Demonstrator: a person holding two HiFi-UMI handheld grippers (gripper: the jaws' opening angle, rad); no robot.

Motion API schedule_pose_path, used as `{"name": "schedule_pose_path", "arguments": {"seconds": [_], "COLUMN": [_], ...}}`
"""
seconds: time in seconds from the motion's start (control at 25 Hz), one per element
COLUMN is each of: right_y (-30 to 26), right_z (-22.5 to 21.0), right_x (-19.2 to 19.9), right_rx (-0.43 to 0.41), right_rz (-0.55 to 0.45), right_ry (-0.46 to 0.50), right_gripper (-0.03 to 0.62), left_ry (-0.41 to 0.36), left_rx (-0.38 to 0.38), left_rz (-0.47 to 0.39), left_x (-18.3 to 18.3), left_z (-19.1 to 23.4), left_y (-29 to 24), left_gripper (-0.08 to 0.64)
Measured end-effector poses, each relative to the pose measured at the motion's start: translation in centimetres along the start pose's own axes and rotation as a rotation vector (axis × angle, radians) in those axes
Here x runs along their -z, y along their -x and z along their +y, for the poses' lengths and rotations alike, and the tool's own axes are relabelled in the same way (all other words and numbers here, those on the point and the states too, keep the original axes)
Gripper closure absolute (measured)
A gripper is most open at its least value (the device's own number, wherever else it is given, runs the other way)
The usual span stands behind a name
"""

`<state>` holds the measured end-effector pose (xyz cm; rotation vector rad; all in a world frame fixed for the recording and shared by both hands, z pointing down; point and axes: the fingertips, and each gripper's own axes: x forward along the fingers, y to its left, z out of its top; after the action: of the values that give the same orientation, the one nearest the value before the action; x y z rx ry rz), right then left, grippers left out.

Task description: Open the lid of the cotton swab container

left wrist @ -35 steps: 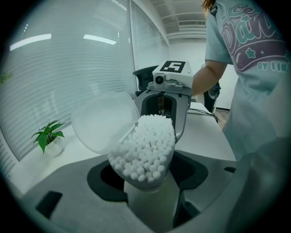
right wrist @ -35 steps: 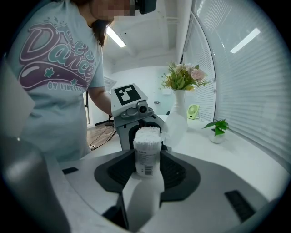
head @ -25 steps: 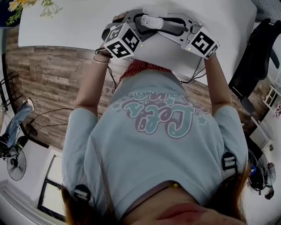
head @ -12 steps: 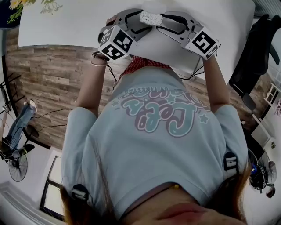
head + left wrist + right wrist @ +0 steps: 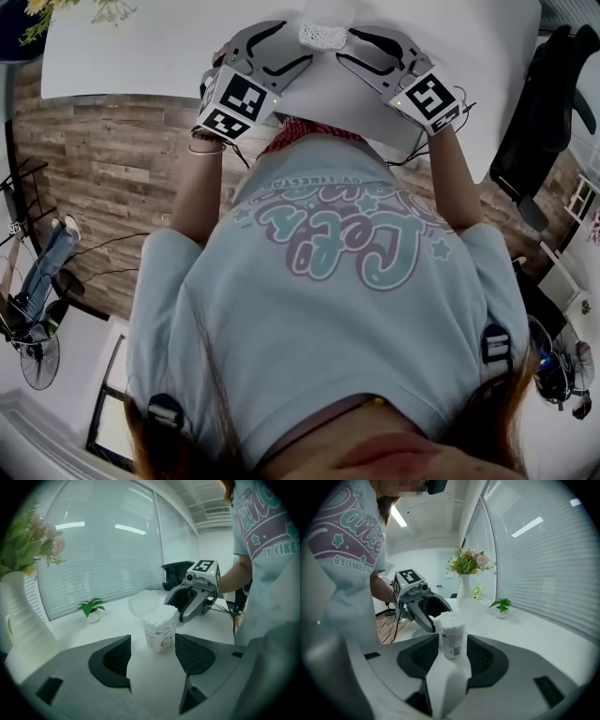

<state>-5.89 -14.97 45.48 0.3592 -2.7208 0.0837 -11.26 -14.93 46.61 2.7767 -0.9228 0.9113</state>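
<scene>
White worktop (image 5: 141,47), blinds behind. We note the cotton swab container (image 5: 452,637) upright, its lid (image 5: 143,603) already flipped back. The right claw (image 5: 343,45) grasps the container's body, likely steadying it. The left claw (image 5: 153,654), released and empty, hovers just before the container.

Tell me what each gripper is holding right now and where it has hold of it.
The right gripper holds the cotton swab container by the sides of its body, near its jaw tips. The left gripper holds nothing; its jaws stand open.
</scene>
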Motion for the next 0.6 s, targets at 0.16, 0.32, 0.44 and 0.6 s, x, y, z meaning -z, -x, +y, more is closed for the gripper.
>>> {"name": "schedule_pose_path", "arguments": {"seconds": [0.16, 0.32, 0.44, 0.6], "right_y": [0.6, 1.2, 1.9, 2.6], "right_z": [0.2, -0.4, -0.9, -1.3], "right_x": [-0.5, -1.6, -2.4, -3.7], "right_rx": [0.033, 0.086, 0.118, 0.16], "right_rz": [-0.013, -0.053, -0.064, -0.095], "right_ry": [-0.014, -0.029, -0.009, 0.009], "right_gripper": [0.41, 0.41, 0.41, 0.41], "left_ry": [0.042, 0.039, 0.048, 0.059], "left_rx": [-0.048, -0.098, -0.13, -0.155], "left_rz": [-0.05, -0.082, -0.105, -0.136], "left_x": [-1.1, -1.9, -2.5, -3.2], "left_z": [1.0, 2.2, 2.8, 3.1], "left_y": [1.3, 2.3, 2.9, 3.9], "left_gripper": [0.293, 0.293, 0.293, 0.293]}}
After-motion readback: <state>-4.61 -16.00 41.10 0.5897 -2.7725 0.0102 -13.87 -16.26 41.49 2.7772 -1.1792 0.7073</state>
